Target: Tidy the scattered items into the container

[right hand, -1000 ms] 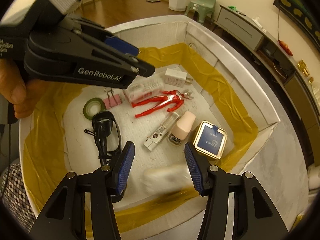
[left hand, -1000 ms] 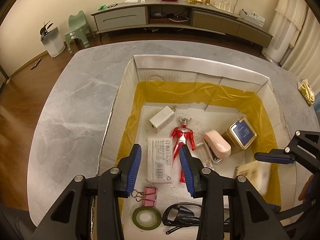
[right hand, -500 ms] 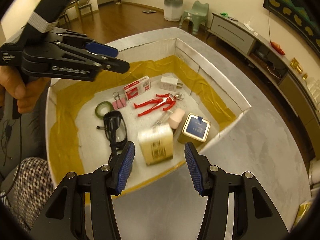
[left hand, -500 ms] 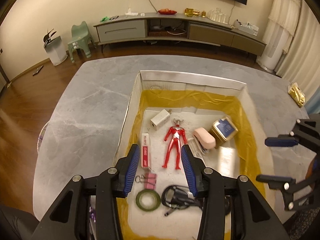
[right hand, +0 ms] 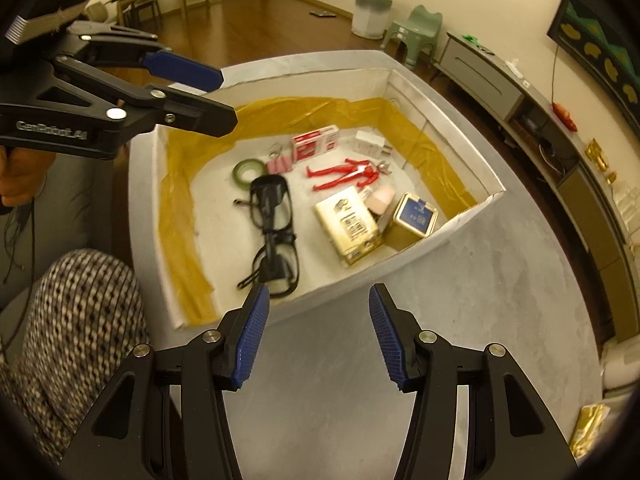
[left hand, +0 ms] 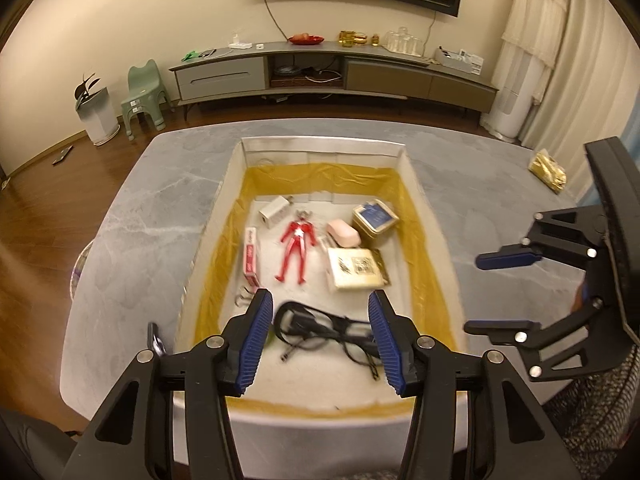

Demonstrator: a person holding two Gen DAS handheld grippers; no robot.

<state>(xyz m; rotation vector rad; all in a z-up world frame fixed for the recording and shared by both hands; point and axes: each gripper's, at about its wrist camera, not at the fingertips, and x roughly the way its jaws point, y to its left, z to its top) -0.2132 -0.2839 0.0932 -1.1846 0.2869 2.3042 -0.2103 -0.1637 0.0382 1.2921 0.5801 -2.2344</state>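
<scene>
Two tools, left tool (left hand: 318,334) and right tool (right hand: 316,336), hover with fingers spread and empty above a white box (right hand: 444,236) on the grey table (right hand: 460,320). Inside the box lie a cream packet (right hand: 348,226), black glasses (right hand: 274,232), a red figure (right hand: 344,174) and a blue-lidded tin (right hand: 416,216).

We see a white cardboard box (left hand: 412,184) lined with shiny yellow tape, a smooth grey stone-look table (left hand: 132,216) — and a glossy red plastic toy figure (left hand: 296,246).
</scene>
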